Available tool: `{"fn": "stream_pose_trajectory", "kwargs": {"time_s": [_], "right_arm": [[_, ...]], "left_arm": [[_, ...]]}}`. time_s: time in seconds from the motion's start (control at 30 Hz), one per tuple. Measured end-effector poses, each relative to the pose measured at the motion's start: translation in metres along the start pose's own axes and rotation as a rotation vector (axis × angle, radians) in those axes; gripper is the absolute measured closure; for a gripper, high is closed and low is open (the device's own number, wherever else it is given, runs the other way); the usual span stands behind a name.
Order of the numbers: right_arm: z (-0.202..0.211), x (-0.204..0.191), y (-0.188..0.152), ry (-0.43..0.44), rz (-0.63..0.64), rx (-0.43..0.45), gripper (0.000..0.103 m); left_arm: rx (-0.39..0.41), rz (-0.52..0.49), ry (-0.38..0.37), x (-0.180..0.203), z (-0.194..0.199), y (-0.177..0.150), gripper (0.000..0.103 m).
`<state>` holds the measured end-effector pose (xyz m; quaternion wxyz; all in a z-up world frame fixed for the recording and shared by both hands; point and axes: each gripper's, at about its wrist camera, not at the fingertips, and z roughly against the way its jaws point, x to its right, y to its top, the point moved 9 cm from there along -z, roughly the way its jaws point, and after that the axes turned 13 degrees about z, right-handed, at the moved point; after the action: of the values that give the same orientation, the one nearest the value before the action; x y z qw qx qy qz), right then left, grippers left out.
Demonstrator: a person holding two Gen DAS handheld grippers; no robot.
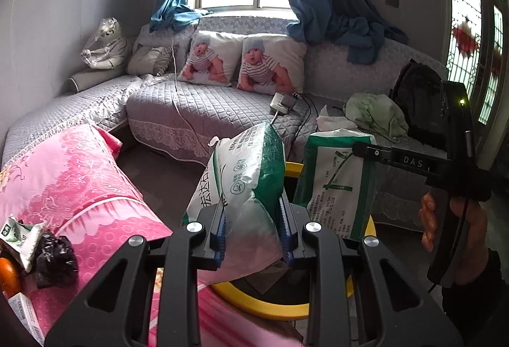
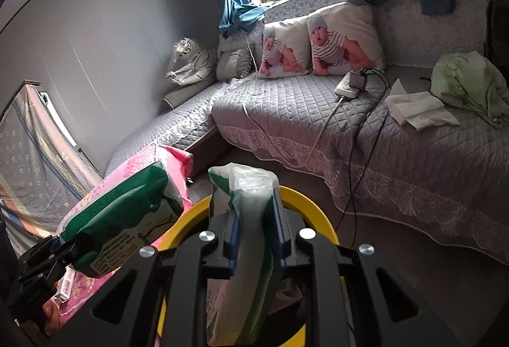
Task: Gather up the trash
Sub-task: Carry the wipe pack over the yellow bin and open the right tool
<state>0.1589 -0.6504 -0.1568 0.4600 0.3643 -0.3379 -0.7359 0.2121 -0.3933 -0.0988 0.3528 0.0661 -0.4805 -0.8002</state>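
Observation:
My left gripper (image 1: 253, 207) is shut on a green and white plastic wrapper (image 1: 245, 168), which stands up between the blue pads. Just below it is the yellow bin (image 1: 254, 302). My right gripper (image 2: 256, 219) is shut on a second green and white wrapper (image 2: 251, 197), held over the yellow bin's rim (image 2: 305, 200). The left wrist view shows the right gripper (image 1: 359, 151) and its wrapper (image 1: 337, 181) to the right. In the right wrist view the left gripper (image 2: 68, 246) and its wrapper (image 2: 127, 213) sit at lower left.
A pink-covered table (image 1: 79, 181) on the left carries a crumpled carton (image 1: 19, 238), a black plastic wad (image 1: 54, 261), an orange (image 1: 8, 277) and a small box (image 1: 25, 315). Behind the bin, a grey quilted sofa (image 2: 286, 111) holds a power strip (image 2: 348, 86), tissues (image 2: 416, 109) and a green cloth (image 2: 467, 82).

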Motion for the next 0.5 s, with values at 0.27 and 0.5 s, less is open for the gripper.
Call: {"fn": "stream_pose_trajectory", "kwargs": {"time_s": [0.27,0.5], "right_arm": [[-0.007,0.004,-0.007,-0.023,0.009,-0.021,0.086],[-0.018,0.011,-0.016,-0.062,0.004,-0.065,0.085]], "left_arm": [[-0.033,0.035,0.011,0.002,-0.021,-0.003,0.078],[-0.076,0.1,0.023,-0.004,-0.038,-0.008,0.076]]}}
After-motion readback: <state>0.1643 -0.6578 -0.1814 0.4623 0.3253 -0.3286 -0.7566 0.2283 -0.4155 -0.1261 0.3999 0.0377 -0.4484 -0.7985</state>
